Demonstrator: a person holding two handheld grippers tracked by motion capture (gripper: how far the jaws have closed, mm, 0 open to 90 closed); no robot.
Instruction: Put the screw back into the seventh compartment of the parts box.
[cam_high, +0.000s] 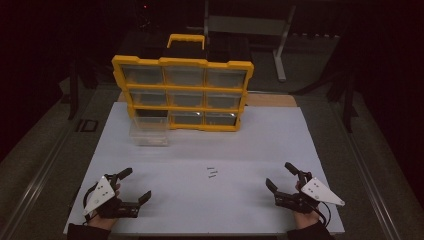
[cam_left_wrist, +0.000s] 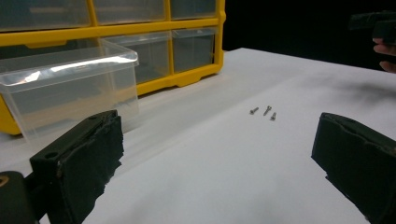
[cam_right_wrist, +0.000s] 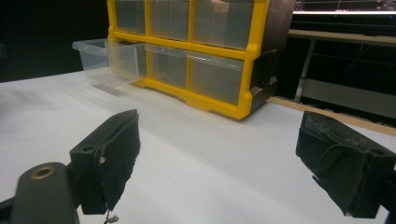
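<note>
Yellow plastic organizer (cam_high: 183, 93) with a three-by-three grid of clear drawers stands at the far side of the matte white tabletop (cam_high: 260, 145); its bottom-left clear drawer (cam_high: 148, 131) is pulled out toward the person, contents hard to make out. Three small metal screws (cam_high: 212, 172) lie close together mid-table, well apart from both grippers, with wide bare surface all around them. Left gripper (cam_high: 135, 186) and right gripper (cam_high: 281, 176) rest near the front edge, black rubbery padded jaws spread wide, nothing between them; surroundings are dark and indistinct.
</note>
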